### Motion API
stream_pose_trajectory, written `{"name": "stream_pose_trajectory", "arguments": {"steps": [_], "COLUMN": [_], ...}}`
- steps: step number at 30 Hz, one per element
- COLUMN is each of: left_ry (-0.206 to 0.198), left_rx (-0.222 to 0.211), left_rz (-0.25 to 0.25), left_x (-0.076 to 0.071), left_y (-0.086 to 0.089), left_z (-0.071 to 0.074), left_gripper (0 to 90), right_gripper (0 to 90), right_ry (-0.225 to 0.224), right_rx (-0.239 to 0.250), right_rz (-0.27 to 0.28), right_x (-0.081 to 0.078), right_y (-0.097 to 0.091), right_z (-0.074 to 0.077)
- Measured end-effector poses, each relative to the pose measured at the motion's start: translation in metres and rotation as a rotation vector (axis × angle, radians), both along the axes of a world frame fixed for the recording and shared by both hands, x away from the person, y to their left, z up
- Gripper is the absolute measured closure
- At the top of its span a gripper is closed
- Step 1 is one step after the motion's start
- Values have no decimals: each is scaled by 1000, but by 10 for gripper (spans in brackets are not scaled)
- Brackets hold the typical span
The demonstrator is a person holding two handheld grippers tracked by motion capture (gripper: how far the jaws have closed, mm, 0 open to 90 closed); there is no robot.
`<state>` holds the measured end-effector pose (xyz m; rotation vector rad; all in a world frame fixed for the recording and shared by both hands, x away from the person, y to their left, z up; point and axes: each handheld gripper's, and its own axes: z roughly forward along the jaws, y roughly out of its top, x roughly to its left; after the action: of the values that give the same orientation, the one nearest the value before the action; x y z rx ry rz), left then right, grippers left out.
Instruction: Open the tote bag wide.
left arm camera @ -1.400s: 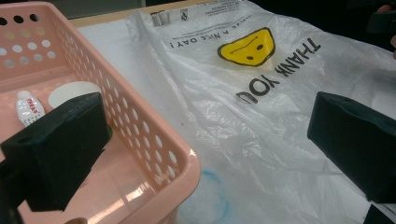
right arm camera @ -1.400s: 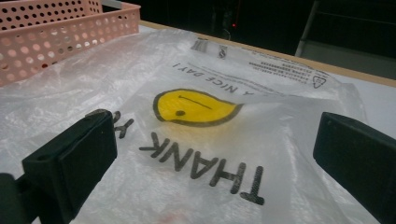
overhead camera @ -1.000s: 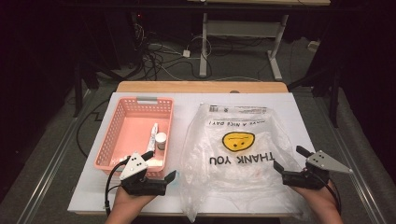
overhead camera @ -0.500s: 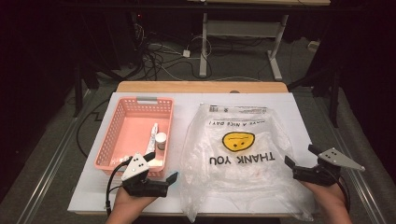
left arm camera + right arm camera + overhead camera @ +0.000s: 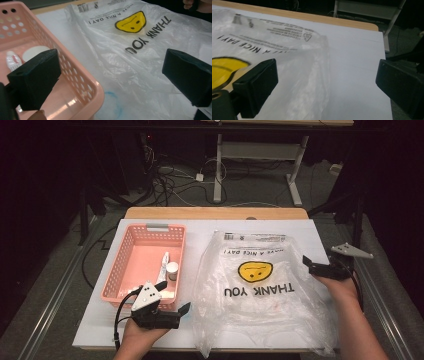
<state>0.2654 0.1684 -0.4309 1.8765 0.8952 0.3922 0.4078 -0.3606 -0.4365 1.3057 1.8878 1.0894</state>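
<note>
On the left of the white counter sits a pink basket with a small tube and a round white container lying inside, close together. The left gripper is held at the basket's near right corner, just above the counter's front edge, its jaws spread wide with nothing between them; in the left gripper view one jaw hangs over the basket and the other over the bag. A clear plastic bag lies flat across the middle and right of the counter, printed with a yellow smiley face and the words "THANK YOU". The right gripper hovers at the bag's right edge, jaws spread apart and holding nothing, one over the bag and one over bare counter.
</note>
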Motion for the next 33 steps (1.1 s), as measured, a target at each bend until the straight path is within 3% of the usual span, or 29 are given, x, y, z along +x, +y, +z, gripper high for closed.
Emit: {"name": "stream_pose_trajectory", "arguments": {"steps": [1, 2, 3, 4, 5, 6, 7, 8, 9, 10, 14, 17, 18, 19, 20, 21, 22, 23, 27, 33], "left_ry": [-15, 5, 5, 33, 33, 37, 37, 42, 42, 37, 21, 24, 26, 25, 23, 21, 16, 13, 19, 20], "left_rx": [7, 7, 7, 9, 9, -1, -1, -18, -18, -25, -33, -45, -46, -47, -50, -51, -58, -69, -81, -77], "left_rz": [6, 1, 1, -7, -7, -10, -10, -15, -15, -13, -12, -7, -6, -6, -7, -7, -10, -15, -21, -22], "left_x": [0, 1, 1, 2, 2, 2, 2, 3, 3, 2, 3, 4, 4, 4, 4, 4, 4, 4, 5, 3], "left_y": [0, 0, 0, 1, 1, 2, 2, 3, 3, 4, 6, 9, 9, 9, 9, 9, 9, 10, 11, 11], "left_z": [0, 1, 1, 0, 0, 0, 0, 0, 0, -1, -3, -4, -4, -4, -4, -3, -3, -3, -3, -3], "left_gripper": [15, 13, 0, 0, 0, 0, 0, 0, 0, 0, 0, 0, 0, 0, 0, 0, 0, 0, 0, 0], "right_gripper": [48, 79, 79, 104, 104, 130, 130, 156, 156, 165, 201, 211, 326, 326, 399, 399, 470, 498, 685, 820], "right_ry": [0, 24, 24, 42, 42, 83, 83, 130, 130, 186, 295, 308, 296, 296, 276, 276, 262, 255, 244, 255], "right_rx": [0, 31, 31, 44, 44, 54, 54, 64, 64, 57, 67, 40, 15, 15, -53, -53, -96, -106, -103, -71], "right_rz": [0, 1, 1, 9, 9, 21, 21, 26, 26, 28, 53, 63, 90, 90, 133, 133, 148, 162, 189, 212], "right_x": [0, 18, 18, 36, 36, 53, 53, 69, 69, 84, 104, 106, 103, 103, 98, 98, 94, 92, 87, 86], "right_y": [0, 0, 0, 2, 2, 6, 6, 10, 10, 13, 15, 17, 19, 19, 25, 25, 29, 31, 32, 30], "right_z": [0, -1, -1, -3, -3, -7, -7, -14, -14, -22, -38, -44, -43, -43, -44, -44, -44, -44, -45, -45]}}
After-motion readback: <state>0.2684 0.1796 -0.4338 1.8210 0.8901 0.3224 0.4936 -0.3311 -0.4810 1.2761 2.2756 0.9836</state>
